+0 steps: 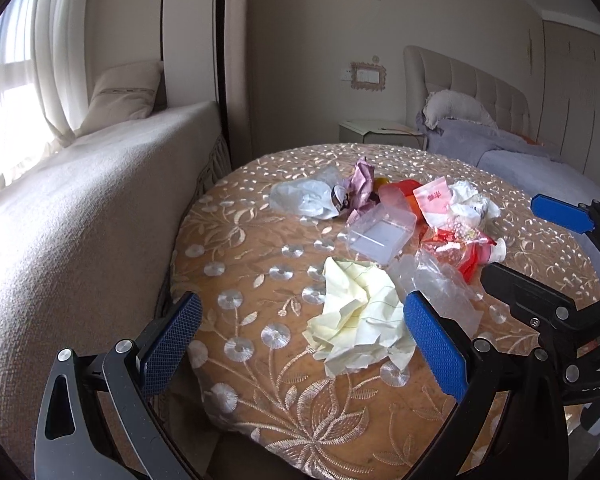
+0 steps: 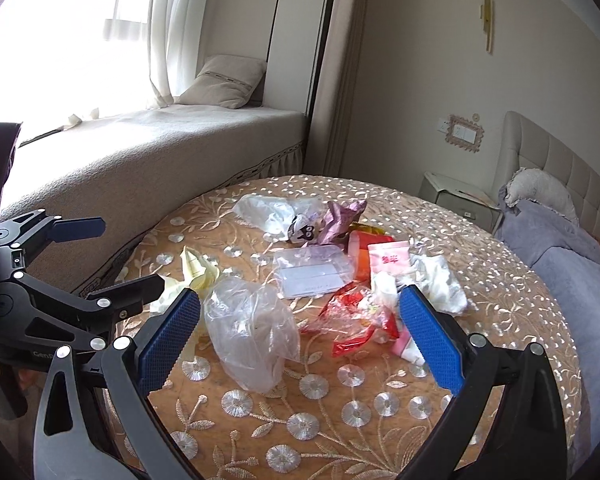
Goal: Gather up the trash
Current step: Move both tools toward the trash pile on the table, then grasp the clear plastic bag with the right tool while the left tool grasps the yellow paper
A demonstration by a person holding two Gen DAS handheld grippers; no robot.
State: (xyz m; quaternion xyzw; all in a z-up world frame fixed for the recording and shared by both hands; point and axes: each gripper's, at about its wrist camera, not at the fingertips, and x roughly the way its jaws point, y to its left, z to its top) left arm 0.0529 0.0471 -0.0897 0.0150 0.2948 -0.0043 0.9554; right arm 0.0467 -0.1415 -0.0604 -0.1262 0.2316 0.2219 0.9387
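Note:
Trash lies scattered on a round table with an embroidered tan cloth. A crumpled pale-yellow paper lies nearest my left gripper, which is open and empty above the table. A crumpled clear plastic bag and a red-and-clear wrapper lie between the fingers of my right gripper, open and empty. Farther back are a clear plastic box, a pink zip bag, white tissue, a purple wrapper and a white bag.
A cushioned window bench with a pillow runs along the left of the table. A bed with a purple blanket and a small nightstand stand behind on the right.

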